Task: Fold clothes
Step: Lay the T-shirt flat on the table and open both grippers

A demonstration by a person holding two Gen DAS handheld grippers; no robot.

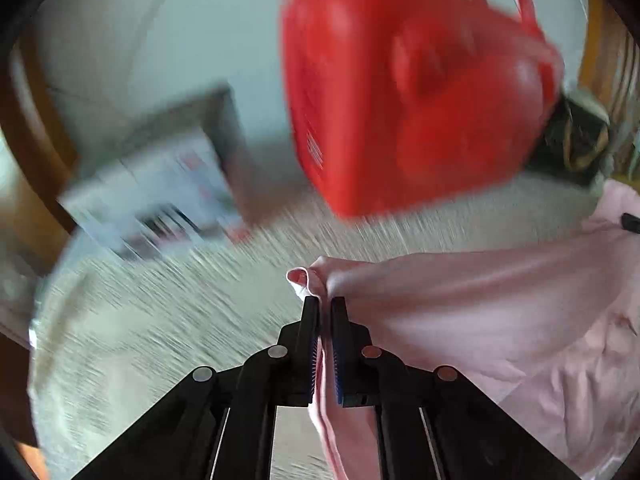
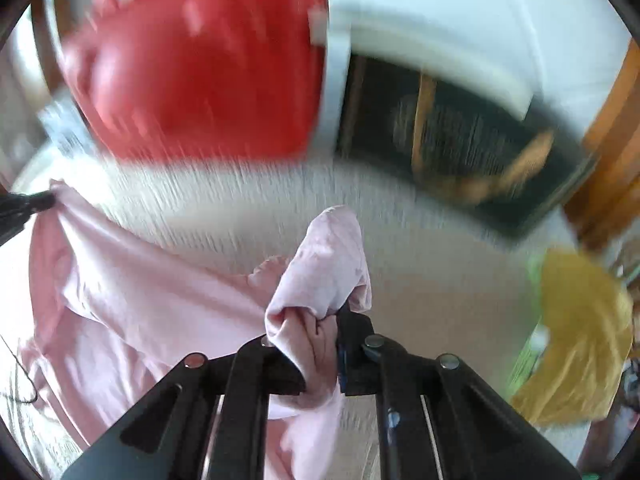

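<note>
A pale pink garment point(image 1: 500, 320) hangs stretched between both grippers above a light woven surface point(image 1: 180, 320). My left gripper point(image 1: 324, 304) is shut on one edge of the garment, which bunches just past the fingertips. My right gripper point(image 2: 320, 320) is shut on another bunched part of the pink garment point(image 2: 140, 312), with a flap folded over the fingers. The left gripper's tip also shows at the left edge of the right wrist view point(image 2: 28, 204), pinching the cloth. The right gripper's tip shows at the right edge of the left wrist view point(image 1: 632, 222). Both views are motion-blurred.
A red plastic basket point(image 1: 400, 92) stands at the back, also in the right wrist view point(image 2: 200, 72). A box with printed paper point(image 1: 160, 192) lies at the left. A dark bag point(image 1: 576, 140) sits at the back. A yellow bag point(image 2: 576, 340) lies at the right.
</note>
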